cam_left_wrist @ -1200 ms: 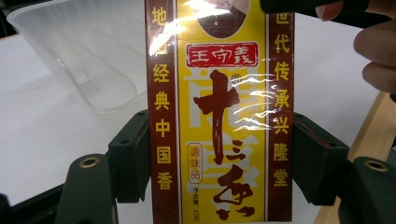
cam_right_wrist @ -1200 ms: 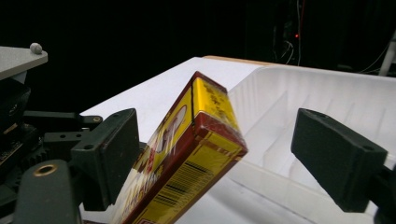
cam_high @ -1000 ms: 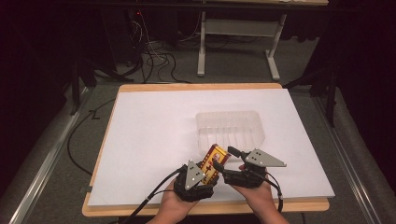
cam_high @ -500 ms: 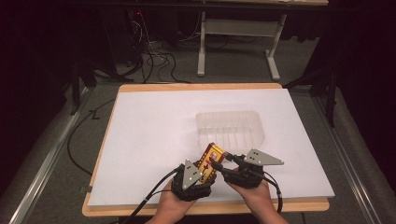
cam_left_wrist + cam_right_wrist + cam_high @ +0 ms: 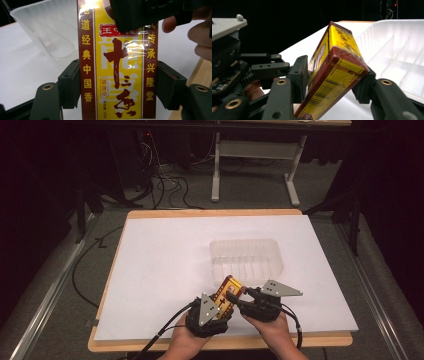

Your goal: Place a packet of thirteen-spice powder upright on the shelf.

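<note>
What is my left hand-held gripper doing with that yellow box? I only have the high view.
Observer: The left gripper view shows the left hand-held gripper clamping the yellow box by its two narrow edges.
Operator: And the right one?
Observer: The right hand-held gripper has just been closing its jaws with the box between them. Its pads now sit against the box's two broad faces.
Operator: Any markings I can't see?
Observer: The right gripper view shows a barcode on the box's narrow side.

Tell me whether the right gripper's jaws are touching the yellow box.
Touching. The right gripper view shows the right gripper, whose jaws have just been closing, pressed against both broad faces of the yellow box.
</note>
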A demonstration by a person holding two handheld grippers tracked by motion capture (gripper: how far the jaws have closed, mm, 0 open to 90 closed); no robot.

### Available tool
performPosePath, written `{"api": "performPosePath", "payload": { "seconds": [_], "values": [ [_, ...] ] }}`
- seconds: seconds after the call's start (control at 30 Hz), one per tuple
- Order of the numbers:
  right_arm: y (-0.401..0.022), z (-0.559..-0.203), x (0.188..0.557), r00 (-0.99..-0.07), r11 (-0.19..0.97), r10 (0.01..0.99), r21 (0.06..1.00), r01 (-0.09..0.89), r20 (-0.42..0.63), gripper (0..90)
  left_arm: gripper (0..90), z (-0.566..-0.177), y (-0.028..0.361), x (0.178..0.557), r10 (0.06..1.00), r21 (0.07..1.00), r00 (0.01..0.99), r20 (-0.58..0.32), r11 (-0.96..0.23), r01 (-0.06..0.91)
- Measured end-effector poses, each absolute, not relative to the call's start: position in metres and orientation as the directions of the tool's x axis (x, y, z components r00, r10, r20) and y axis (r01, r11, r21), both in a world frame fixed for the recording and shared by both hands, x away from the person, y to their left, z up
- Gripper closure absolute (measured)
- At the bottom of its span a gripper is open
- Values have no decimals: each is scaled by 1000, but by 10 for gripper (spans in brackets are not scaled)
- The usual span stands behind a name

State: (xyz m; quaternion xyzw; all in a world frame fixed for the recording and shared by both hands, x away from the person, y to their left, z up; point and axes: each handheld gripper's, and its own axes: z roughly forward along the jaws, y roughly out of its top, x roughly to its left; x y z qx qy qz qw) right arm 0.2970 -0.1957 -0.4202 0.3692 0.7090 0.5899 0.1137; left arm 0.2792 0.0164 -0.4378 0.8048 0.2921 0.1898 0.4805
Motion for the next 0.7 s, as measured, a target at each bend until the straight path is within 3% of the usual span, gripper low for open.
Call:
{"api": "performPosePath", "payload": {
  "seconds": [0.3, 0.53, 0.7],
  "values": [
    [-192, -418, 293, -708, 54, 665, 929, 365, 240, 674, 296, -442, 15, 286, 642, 858, 767, -16, -386, 340],
    [-203, -412, 291, -663, 41, 719, 941, 337, 207, 681, 257, -438, 27, 289, 645, 865, 762, -63, -346, 364],
    [-213, -411, 292, -633, 44, 754, 947, 317, 176, 681, 257, -438, 37, 294, 653, 866, 756, -47, -350, 356]
  ]
}}
